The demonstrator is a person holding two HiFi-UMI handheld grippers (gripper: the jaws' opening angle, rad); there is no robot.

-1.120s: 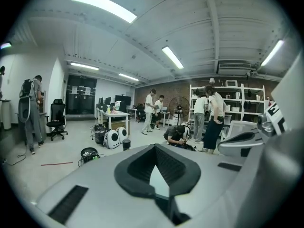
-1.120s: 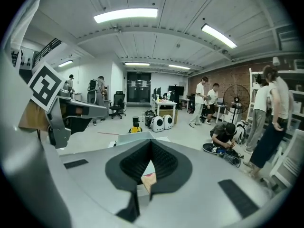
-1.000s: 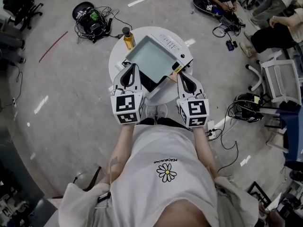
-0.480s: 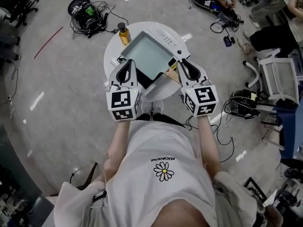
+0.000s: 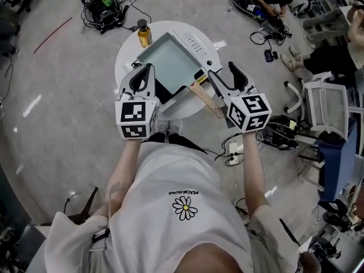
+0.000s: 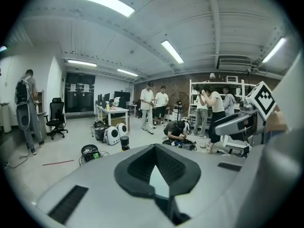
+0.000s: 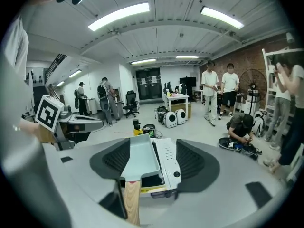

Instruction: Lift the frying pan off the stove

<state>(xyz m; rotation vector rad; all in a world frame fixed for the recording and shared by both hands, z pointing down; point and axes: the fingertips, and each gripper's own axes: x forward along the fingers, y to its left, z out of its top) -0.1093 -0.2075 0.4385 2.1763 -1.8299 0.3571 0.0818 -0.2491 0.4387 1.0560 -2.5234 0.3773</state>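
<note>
A square pale-green frying pan (image 5: 170, 61) sits on a white stove (image 5: 199, 41) on a round white table (image 5: 126, 58). Its wooden handle (image 5: 206, 98) points toward me. My right gripper (image 5: 222, 70) straddles that handle and its jaws are opening. The handle (image 7: 132, 201) lies close to the left jaw, and the pads do not press on it. The pan (image 7: 140, 160) and stove (image 7: 167, 167) show between the jaws. My left gripper (image 5: 149, 68) is shut at the pan's near left corner, with nothing in it.
An amber bottle (image 5: 144, 34) stands at the table's far edge. Cables and a black bag (image 5: 102, 7) lie on the floor at the back left. A white chair (image 5: 327, 104), a power strip (image 5: 233, 152) and seated people are to the right.
The right gripper has moved forward along the wooden handle and its jaws have gone from shut to spread around it. The left gripper has stayed shut beside the pan.
</note>
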